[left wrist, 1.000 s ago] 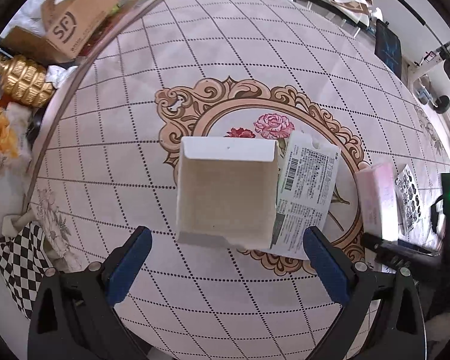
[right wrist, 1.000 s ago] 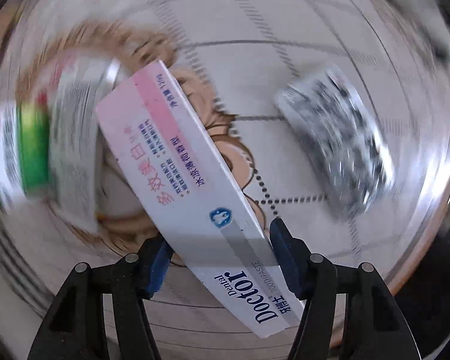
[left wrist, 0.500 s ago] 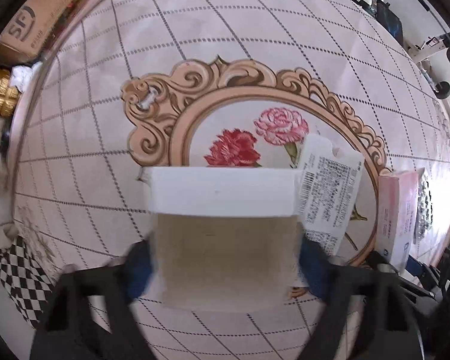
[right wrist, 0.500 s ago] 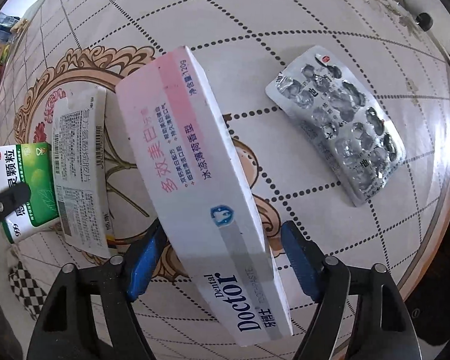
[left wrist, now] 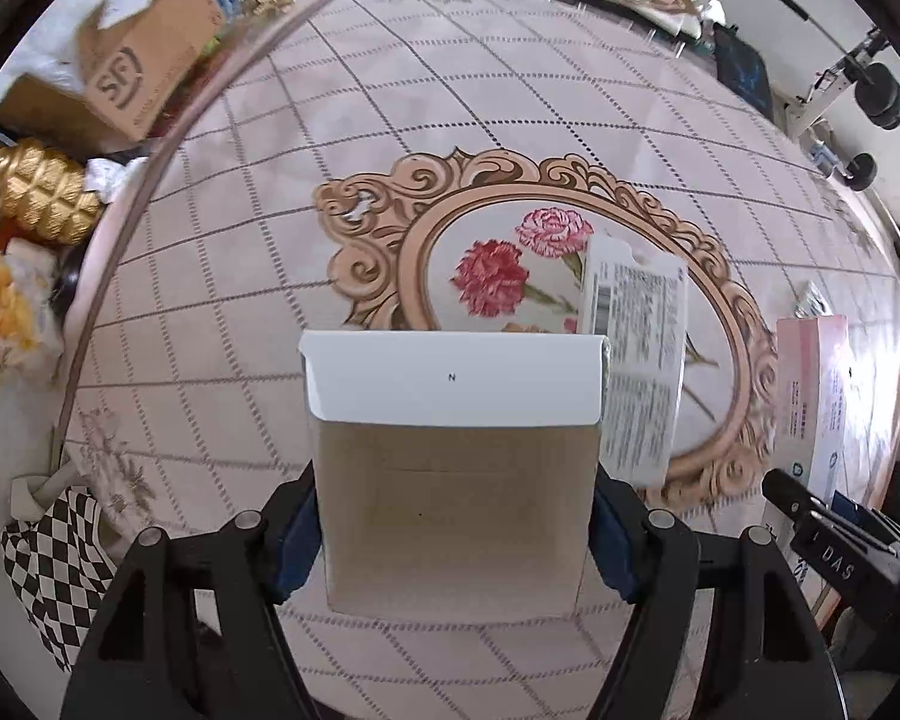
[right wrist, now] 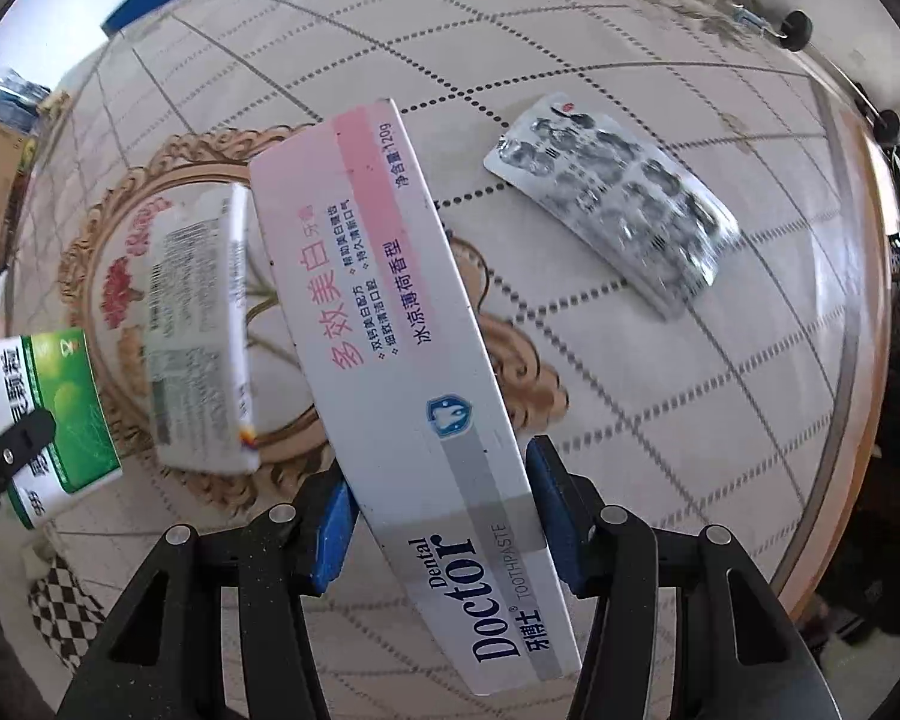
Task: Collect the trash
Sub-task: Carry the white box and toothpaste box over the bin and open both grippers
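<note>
My left gripper (left wrist: 453, 531) is shut on an open empty medicine box (left wrist: 453, 468), its white flap up; the same box shows green in the right wrist view (right wrist: 51, 420). My right gripper (right wrist: 441, 519) is shut on a long pink-and-white toothpaste box (right wrist: 390, 324), also seen at the right in the left wrist view (left wrist: 810, 396). A flat white carton (left wrist: 639, 360) with small print lies on the table between them (right wrist: 201, 336). A silver blister pack (right wrist: 618, 198) lies on the table beyond the toothpaste box.
The round table (left wrist: 510, 90) has a patterned cloth with a flower medallion. A cardboard box (left wrist: 132, 54) and a gold pineapple ornament (left wrist: 42, 198) stand off its far left edge. A black-and-white checkered bag (left wrist: 60, 564) hangs at the near left.
My left gripper moved in around the open box and closed on it. My right gripper closed on the toothpaste box and raised it a little.
</note>
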